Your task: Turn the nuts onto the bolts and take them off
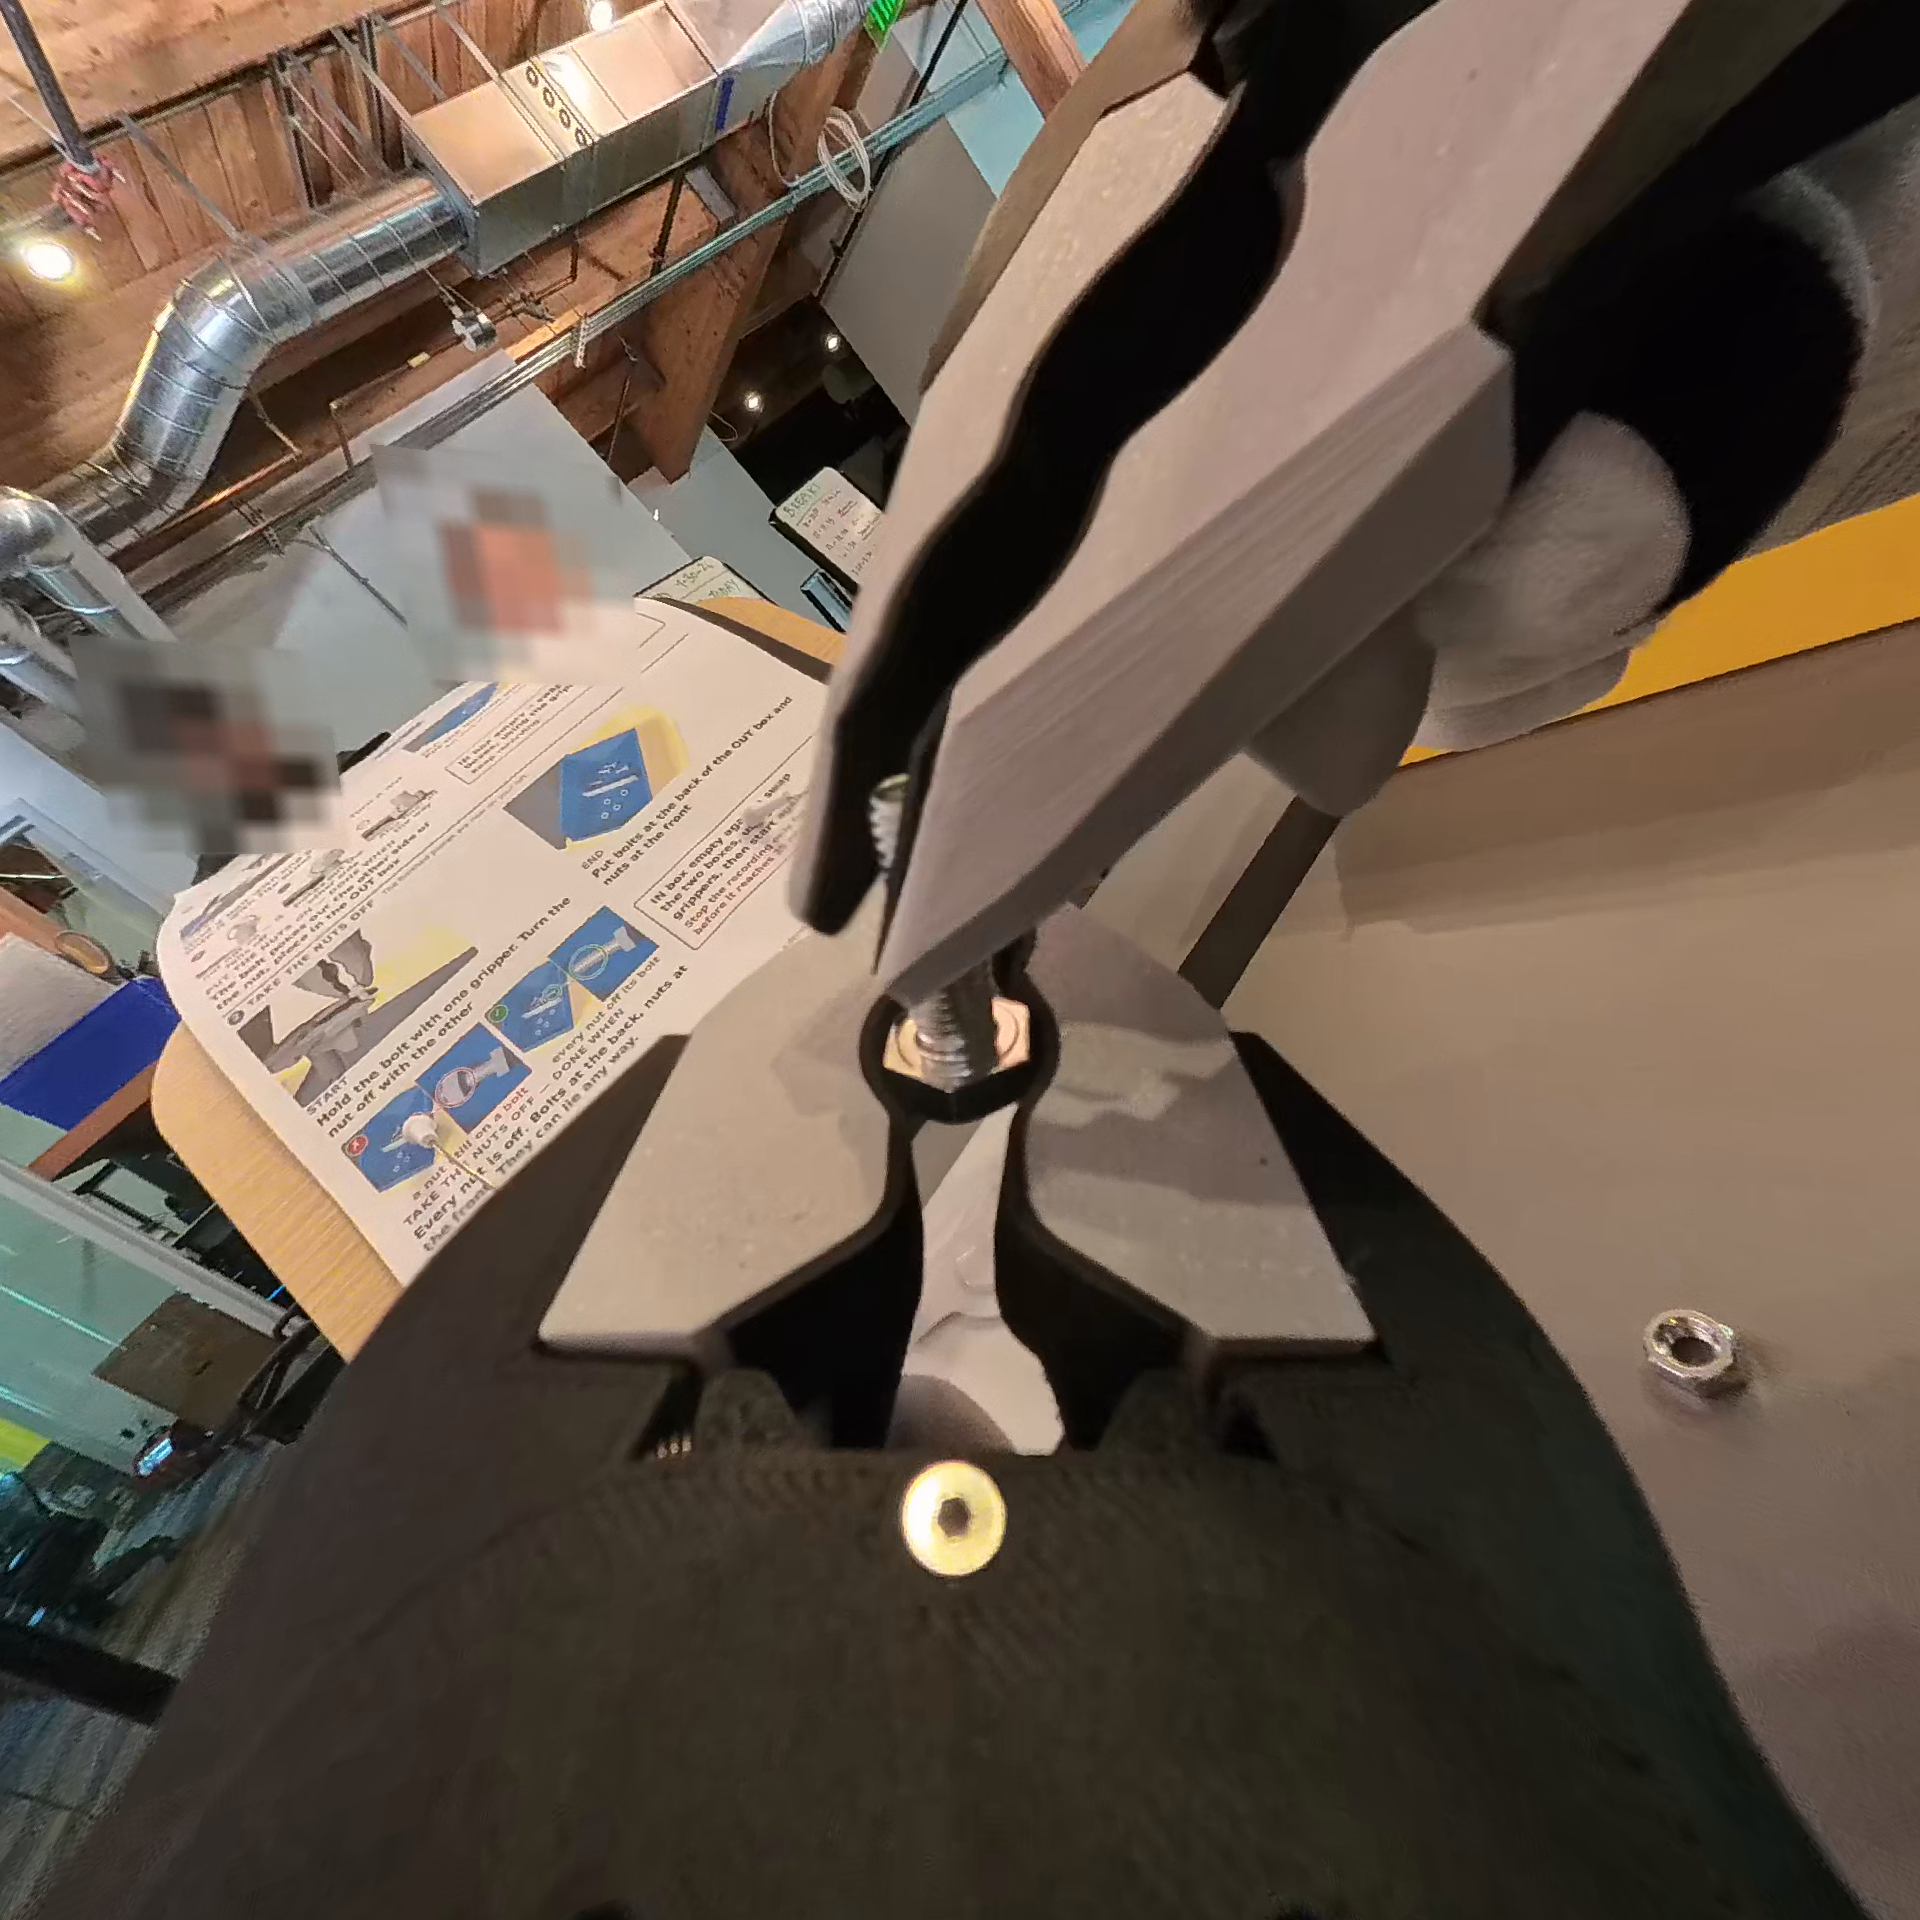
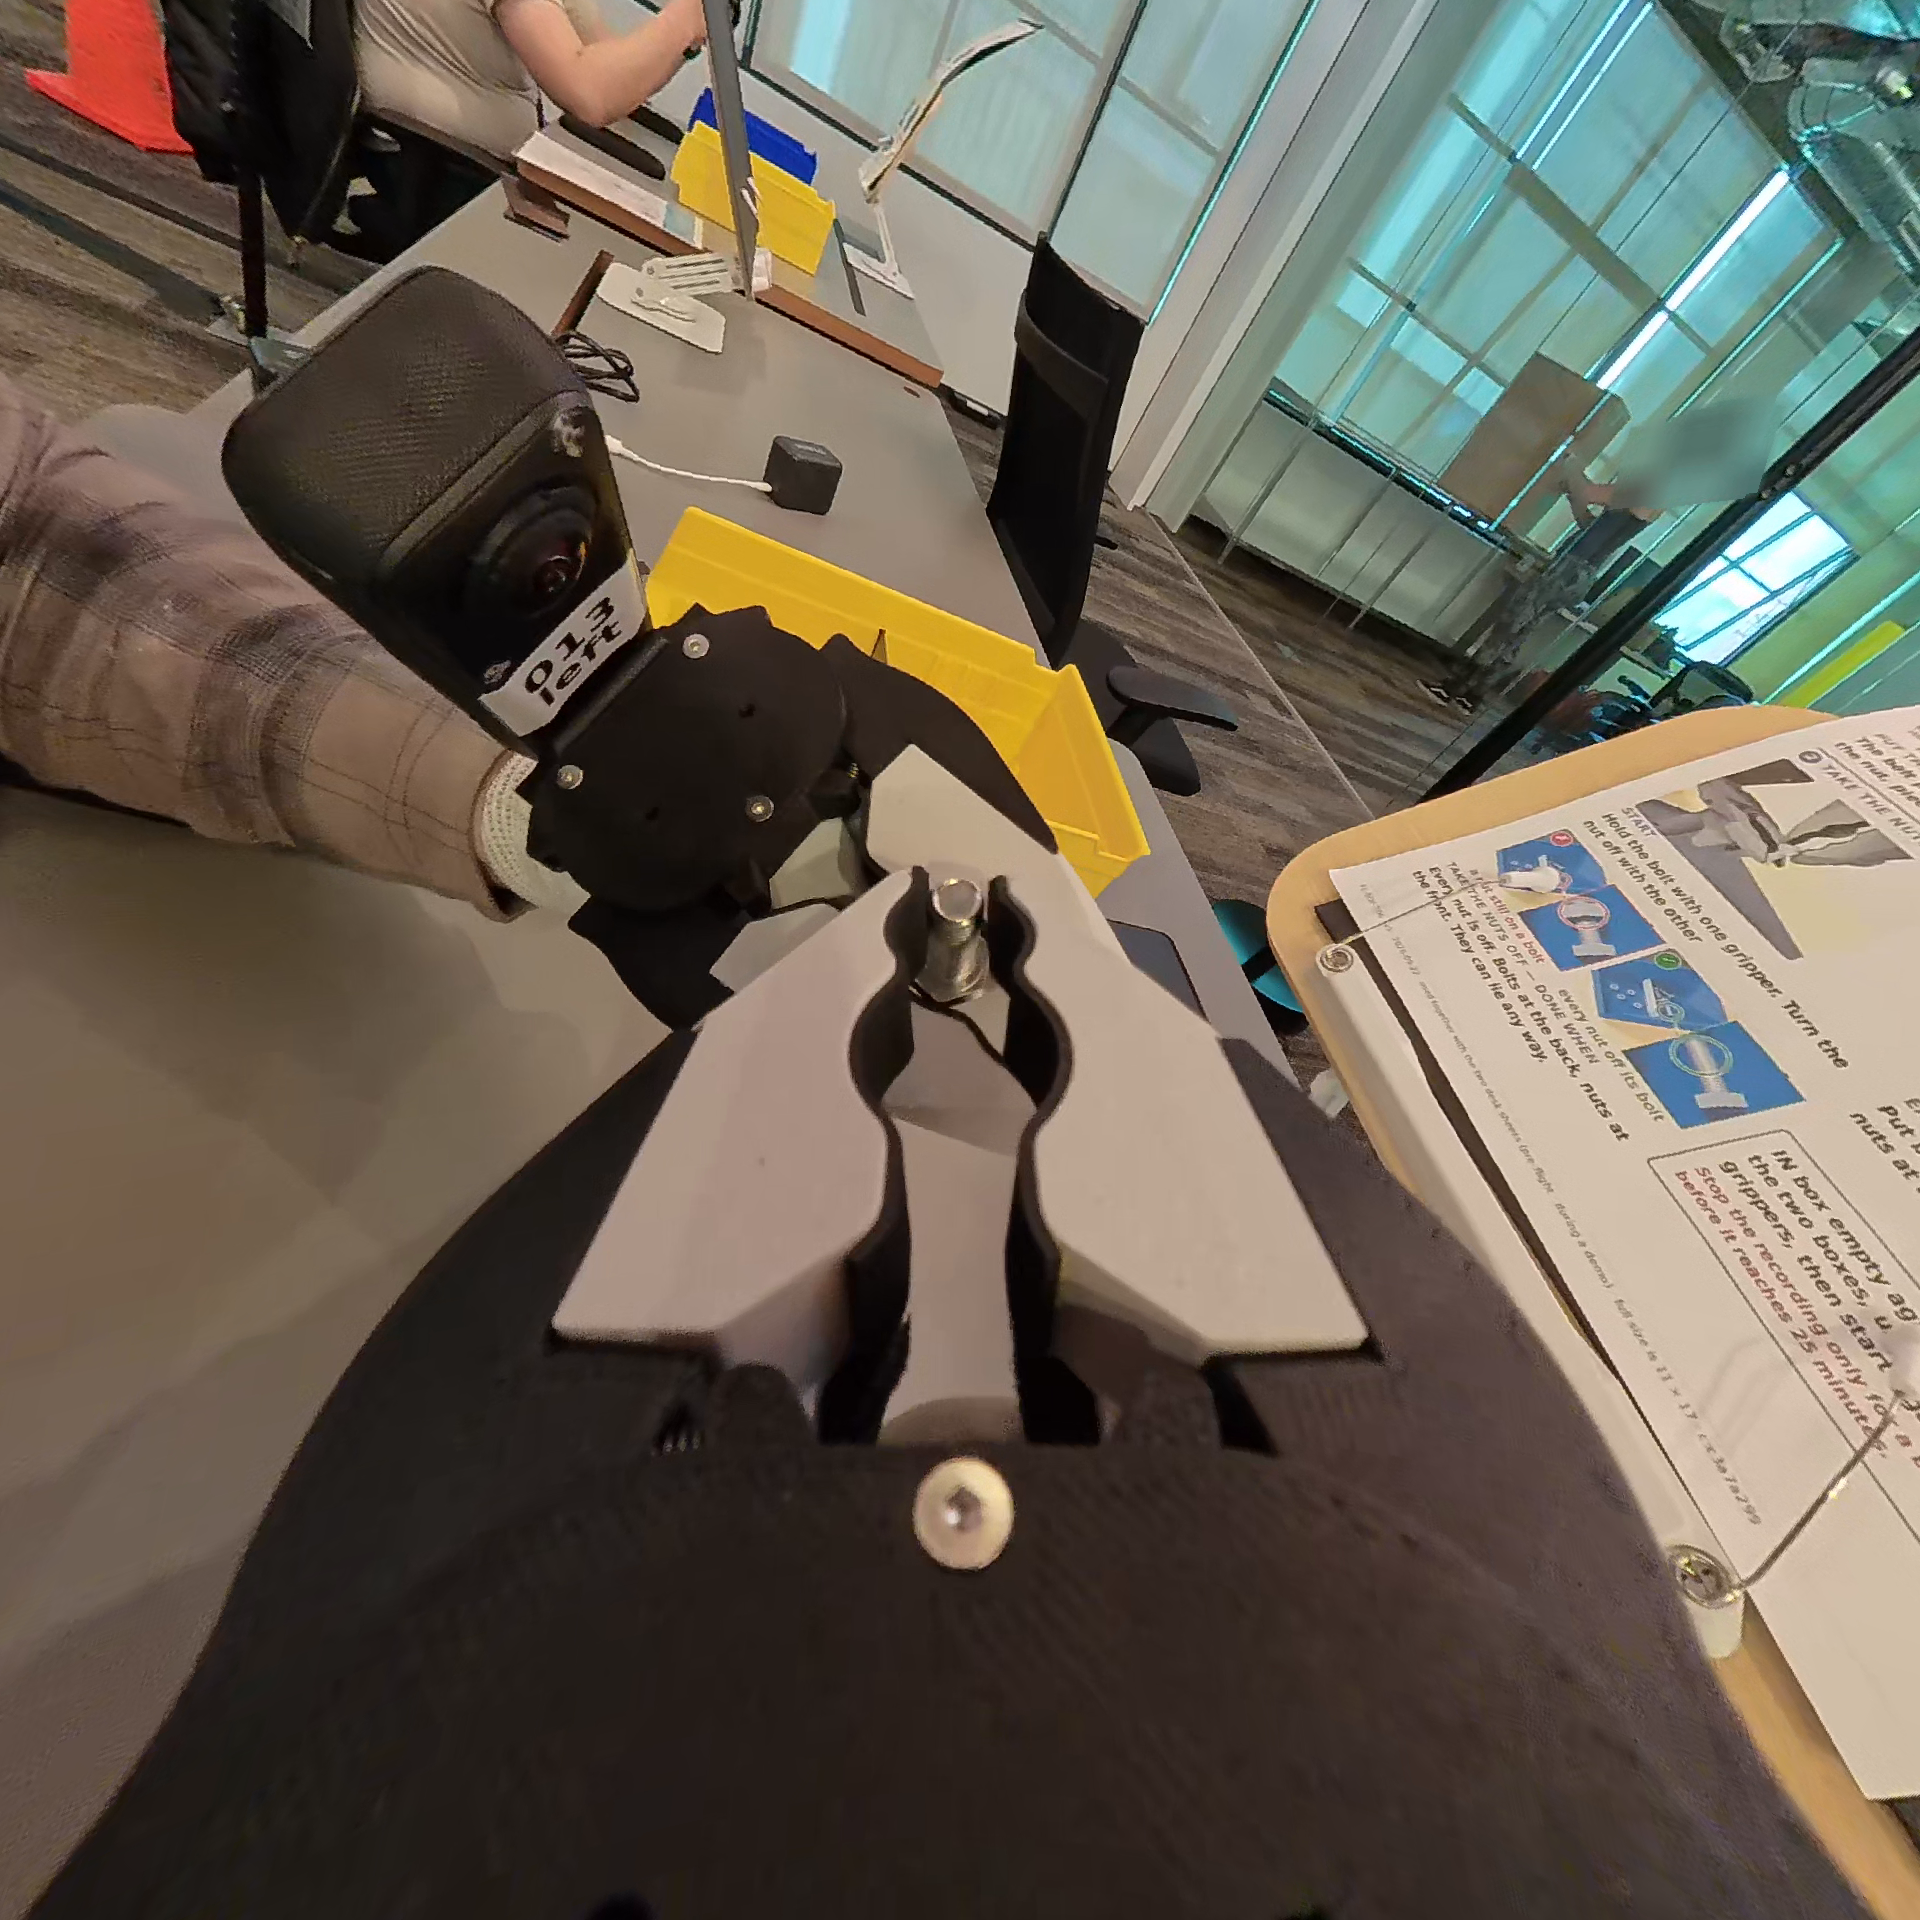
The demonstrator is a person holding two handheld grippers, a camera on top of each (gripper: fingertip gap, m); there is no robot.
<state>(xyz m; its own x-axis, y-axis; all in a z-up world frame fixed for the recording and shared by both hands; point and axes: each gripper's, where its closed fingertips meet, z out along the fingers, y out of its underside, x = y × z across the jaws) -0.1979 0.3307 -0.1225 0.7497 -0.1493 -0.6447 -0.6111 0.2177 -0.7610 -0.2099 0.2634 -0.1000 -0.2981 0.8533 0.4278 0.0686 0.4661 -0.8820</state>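
- Left tongs [image 1: 961, 1070], centre of the left wrist view: the dark tips are closed around a hex nut [image 1: 961, 1044], seated in the round notch between them, and the nut sits on the threaded shank of a bolt [image 1: 940, 1023].
- Right tongs [image 2: 961, 935], centre of the right wrist view: the grey jaws are clamped on that same bolt, its end poking up between the tips; in the left wrist view these tongs come down from the upper right with thread visible in their gap.
- So the work is held in the air between the two tools, above the grey desk [image 1: 1558, 1039].
- Handling, as I judge it: small steel parts, stiff, light and slick. The nut's flats are the place to grip; the bolt wants holding by shank or head, clear of the thread the nut must travel.
- A slip looks likely if either grip loosens mid-turn, and a dropped nut would probably roll.
- A loose nut [image 1: 1699, 1363] lies on the desk at lower right of the left view.
- Yellow bin [image 2: 914, 665] sits just behind the left tool; an instruction sheet [image 2: 1662, 1091] on its board crowds the right edge.
- Open desk lies at lower left of the right view, so there's room to swing that way.
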